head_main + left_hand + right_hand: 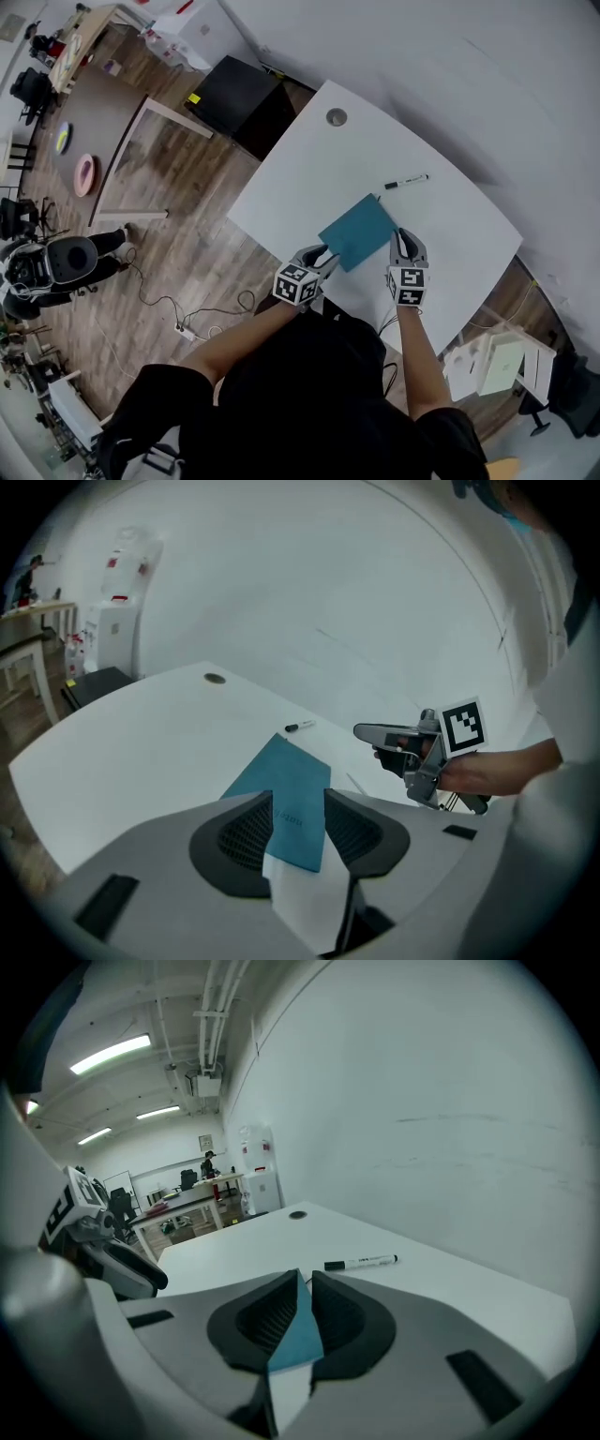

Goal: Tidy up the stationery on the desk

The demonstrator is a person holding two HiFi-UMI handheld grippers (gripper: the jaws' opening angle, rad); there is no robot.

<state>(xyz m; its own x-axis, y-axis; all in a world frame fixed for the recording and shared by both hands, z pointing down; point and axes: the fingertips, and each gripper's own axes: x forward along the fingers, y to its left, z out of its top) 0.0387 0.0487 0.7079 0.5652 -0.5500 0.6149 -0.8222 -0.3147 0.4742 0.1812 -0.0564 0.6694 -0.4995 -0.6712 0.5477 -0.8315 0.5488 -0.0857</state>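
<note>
right gripper [405, 238] pinched shut on notebook [359, 230] edge, at its 4 o'clock; left gripper [323, 256] jaws wide, straddling its 8 o'clock corner, pads clear. Notebook on desk [309, 169]; pen [406, 181] beyond at 1 o'clock

Your counter [309, 178] is plain white; the booklet [357, 232] is solid teal (with a small line of darker print near one end); the marker [406, 181] has a white barrel and a black cap; your left claw [322, 258] and right claw [405, 242] are grey with black ribbed pads [246, 832], each bearing a cube [298, 283] of black-and-white square patterns; the floor [169, 262] is brown wood-grain; your shirt [309, 394] is black.
</note>
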